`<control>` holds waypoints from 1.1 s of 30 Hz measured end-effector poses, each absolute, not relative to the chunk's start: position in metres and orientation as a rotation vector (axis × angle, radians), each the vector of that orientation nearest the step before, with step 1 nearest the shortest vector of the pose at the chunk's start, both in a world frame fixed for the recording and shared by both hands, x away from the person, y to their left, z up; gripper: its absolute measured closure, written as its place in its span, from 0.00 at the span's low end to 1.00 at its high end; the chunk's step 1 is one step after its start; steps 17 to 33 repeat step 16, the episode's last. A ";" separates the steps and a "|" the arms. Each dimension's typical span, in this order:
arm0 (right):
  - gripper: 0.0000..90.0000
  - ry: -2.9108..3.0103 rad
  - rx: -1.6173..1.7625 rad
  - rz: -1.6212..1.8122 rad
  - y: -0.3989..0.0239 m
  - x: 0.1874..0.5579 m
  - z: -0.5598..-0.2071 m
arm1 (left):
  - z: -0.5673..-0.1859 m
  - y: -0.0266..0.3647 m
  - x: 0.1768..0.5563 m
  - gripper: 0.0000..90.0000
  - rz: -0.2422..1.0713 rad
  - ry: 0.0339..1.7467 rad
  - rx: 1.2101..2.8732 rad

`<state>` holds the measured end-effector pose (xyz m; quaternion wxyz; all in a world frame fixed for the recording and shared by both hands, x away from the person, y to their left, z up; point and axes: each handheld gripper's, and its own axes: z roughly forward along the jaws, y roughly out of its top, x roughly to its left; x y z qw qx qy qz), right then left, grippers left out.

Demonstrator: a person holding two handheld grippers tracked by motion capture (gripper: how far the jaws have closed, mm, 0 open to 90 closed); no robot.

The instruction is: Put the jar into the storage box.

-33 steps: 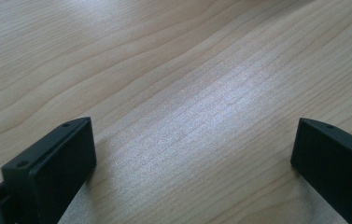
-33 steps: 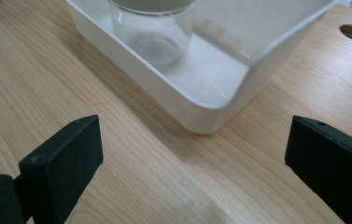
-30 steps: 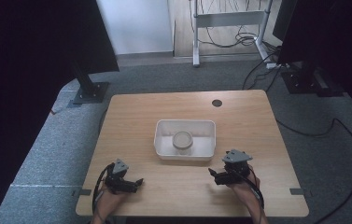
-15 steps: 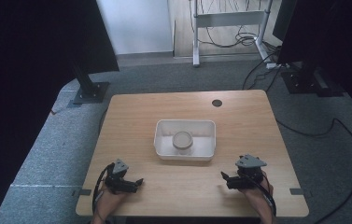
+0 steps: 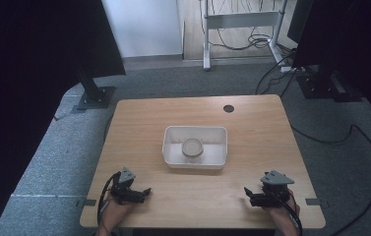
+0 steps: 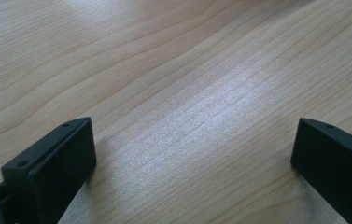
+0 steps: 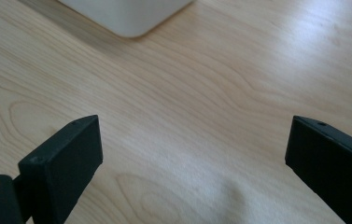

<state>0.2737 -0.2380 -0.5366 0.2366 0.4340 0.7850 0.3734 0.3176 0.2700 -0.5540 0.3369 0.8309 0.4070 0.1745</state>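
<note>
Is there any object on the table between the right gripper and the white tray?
Nothing visible: bare wood lies between the right gripper, jaws open, and the white tray holding a round container.

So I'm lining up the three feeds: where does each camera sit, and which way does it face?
High view: above the near edge, facing forward and down on the table, white tray and both hand-held grippers, left gripper, right gripper.
Left gripper view: on the left gripper, facing bare wood between open jaws.
Right gripper view: on the right gripper, facing the tray.
Shared: the tray, in the high and right gripper views.
</note>
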 end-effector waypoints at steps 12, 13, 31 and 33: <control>0.04 2.163 1.278 0.970 -0.251 0.263 -0.554 | -0.554 0.270 0.318 0.00 0.455 1.059 2.170; 0.04 2.164 1.281 0.966 -0.251 0.263 -0.555 | -0.554 0.270 0.318 0.00 0.455 1.059 2.170; 0.04 2.168 1.295 0.957 -0.253 0.263 -0.557 | -0.554 0.270 0.318 0.00 0.455 1.059 2.170; 0.04 2.168 1.295 0.957 -0.253 0.263 -0.557 | -0.554 0.270 0.318 0.00 0.455 1.059 2.170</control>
